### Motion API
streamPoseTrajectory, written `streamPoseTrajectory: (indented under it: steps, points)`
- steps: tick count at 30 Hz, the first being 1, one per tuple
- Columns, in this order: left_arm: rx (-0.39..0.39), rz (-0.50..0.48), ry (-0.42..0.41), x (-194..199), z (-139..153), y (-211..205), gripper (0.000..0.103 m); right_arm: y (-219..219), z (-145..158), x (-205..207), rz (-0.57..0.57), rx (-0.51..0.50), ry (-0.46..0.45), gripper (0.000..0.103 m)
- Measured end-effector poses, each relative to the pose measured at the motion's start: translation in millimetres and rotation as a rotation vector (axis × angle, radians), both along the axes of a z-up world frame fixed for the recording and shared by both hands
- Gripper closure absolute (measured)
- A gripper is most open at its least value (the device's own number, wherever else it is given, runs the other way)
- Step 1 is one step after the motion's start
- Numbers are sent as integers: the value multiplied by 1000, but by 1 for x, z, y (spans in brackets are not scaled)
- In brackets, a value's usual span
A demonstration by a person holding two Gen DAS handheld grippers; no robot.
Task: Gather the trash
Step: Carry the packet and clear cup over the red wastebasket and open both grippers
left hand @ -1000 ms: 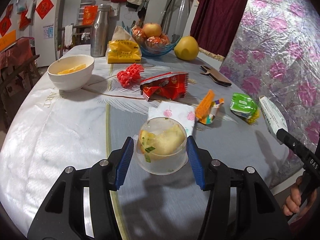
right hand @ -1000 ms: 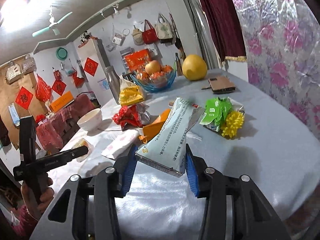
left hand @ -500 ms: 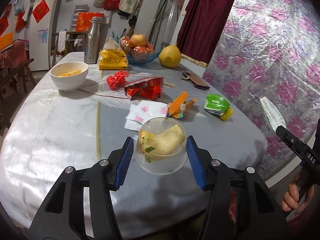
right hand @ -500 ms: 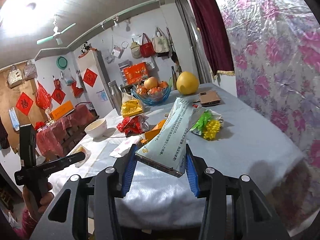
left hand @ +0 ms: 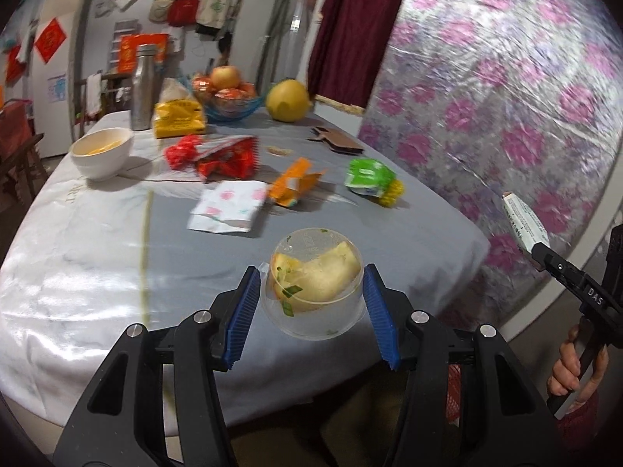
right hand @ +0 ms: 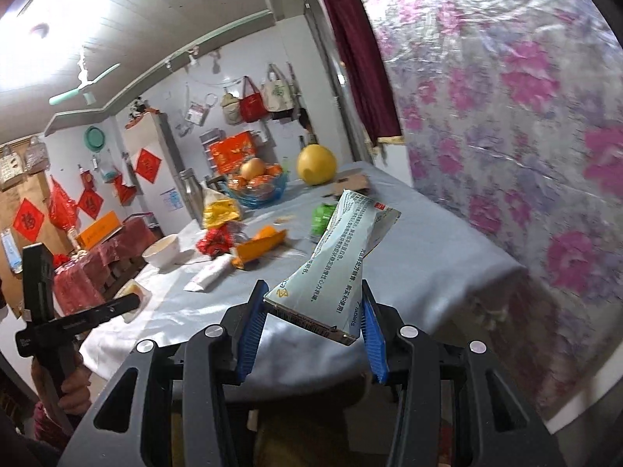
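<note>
**Both grippers carry trash near the table's edge**

Left wrist view: the left gripper (left hand: 311, 303) has its blue pads pressed on either side of a clear plastic cup (left hand: 313, 294) with food scraps inside, held in the air over the near edge of the table (left hand: 97, 241). Farther back on the cloth lie a floral tissue pack (left hand: 229, 210), an orange wrapper (left hand: 294, 185), a green packet (left hand: 368, 177) and a red snack bag (left hand: 229, 157); a white bowl (left hand: 102, 151) stands at the left. At the right edge a hand (left hand: 576, 366) holds the other tool.

Right wrist view: the right gripper (right hand: 313, 323) clamps a flattened pale carton (right hand: 338, 264) between its pads, the carton tilting up and away, off the table. The fruit bowl (right hand: 257, 188) and a yellow pomelo (right hand: 316, 164) sit at the far end.
</note>
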State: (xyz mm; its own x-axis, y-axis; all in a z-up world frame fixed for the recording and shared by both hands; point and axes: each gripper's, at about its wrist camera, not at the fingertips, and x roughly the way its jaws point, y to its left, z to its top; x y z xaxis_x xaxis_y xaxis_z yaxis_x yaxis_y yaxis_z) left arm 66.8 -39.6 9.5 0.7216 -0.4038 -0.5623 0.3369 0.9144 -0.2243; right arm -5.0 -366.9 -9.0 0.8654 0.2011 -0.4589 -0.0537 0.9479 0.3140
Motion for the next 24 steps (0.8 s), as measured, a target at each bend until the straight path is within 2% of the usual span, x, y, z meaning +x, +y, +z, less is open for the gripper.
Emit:
streamPoseTrajectory:
  steps: [6, 15, 24]
  points:
    - [24, -101, 27, -4, -7, -45, 49, -39, -18, -17, -70, -8, 51, 58]
    - [74, -256, 75, -6, -24, -119, 49, -85, -59, -35, -148, -26, 162, 58]
    - [124, -415, 114, -9, -42, -197, 49, -124, -135, -48, -199, 0, 365, 57]
